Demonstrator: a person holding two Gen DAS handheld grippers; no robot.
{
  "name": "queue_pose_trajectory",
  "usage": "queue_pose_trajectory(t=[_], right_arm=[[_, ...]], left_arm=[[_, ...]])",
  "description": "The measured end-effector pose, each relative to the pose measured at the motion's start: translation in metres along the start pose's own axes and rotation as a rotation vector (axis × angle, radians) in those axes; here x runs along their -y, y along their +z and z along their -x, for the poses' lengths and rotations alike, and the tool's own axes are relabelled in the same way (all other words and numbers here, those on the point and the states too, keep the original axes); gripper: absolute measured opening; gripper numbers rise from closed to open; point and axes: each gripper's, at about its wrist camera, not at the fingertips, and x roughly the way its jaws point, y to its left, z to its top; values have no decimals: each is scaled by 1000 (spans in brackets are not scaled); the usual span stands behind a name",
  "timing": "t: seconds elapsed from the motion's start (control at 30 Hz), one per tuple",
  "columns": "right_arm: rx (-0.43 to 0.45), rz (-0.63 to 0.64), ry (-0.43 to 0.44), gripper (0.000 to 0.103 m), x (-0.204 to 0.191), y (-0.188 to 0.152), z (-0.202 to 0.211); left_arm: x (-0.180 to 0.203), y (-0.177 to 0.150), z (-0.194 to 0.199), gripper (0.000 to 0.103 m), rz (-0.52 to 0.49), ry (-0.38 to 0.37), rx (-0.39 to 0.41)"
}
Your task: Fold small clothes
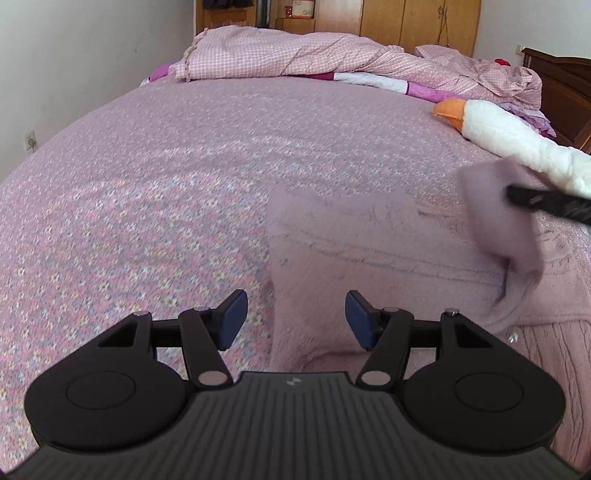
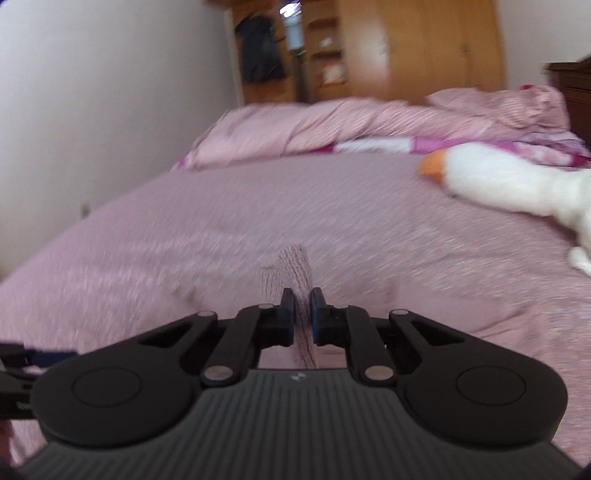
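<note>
A small pale pink knitted garment [image 1: 369, 258] lies spread on the bed, right of centre in the left wrist view. My left gripper [image 1: 295, 319] hovers open over its near left part, nothing between its blue pads. My right gripper [image 2: 303, 308] is shut on a ribbed edge of the pink garment [image 2: 291, 269], which sticks up between the pads. In the left wrist view that lifted corner [image 1: 495, 218] hangs blurred at the right, with a finger of the right gripper [image 1: 546, 203] crossing it.
The bed has a pink floral cover [image 1: 147, 192]. A crumpled pink checked quilt [image 1: 295, 55] lies along the far side. A white plush goose with an orange beak [image 1: 498, 129] rests at the right. Wooden wardrobes [image 1: 406, 22] stand behind, and a white wall at the left.
</note>
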Motion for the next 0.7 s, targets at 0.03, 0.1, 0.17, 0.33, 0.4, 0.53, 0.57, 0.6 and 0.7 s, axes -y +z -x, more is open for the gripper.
queue_pose_trajectory(t=[0.03,0.1,0.17,0.33,0.4,0.53,0.57,0.6,0.7], right_arm=[[14,-20,-16,11,10,3,7],[34,-62,-50,11,30,5,20],[49,-98,-94,11,49,5,29],[19,-199,-197,11,95,-20,42],[-18,-240,-224,11,111,-34,42],[-100,-285,-270,12,131,-61,39],[-125,-296,-272,14,133,-67,38],[-149,-308,-278,14,137,-72,37],[-167,-325,-269,14,142,-79,38]], left_arm=[[2,2,-2,66,-4,-1,2],[7,5,-7,66,-13,-3,5],[11,7,-12,66,-23,0,5],[18,7,-26,66,-49,6,-17],[20,4,-32,66,-58,13,-32],[19,-2,-44,66,-67,25,-53],[19,-3,-45,66,-69,27,-53],[19,-3,-46,66,-72,28,-54],[18,-3,-49,66,-78,27,-55]])
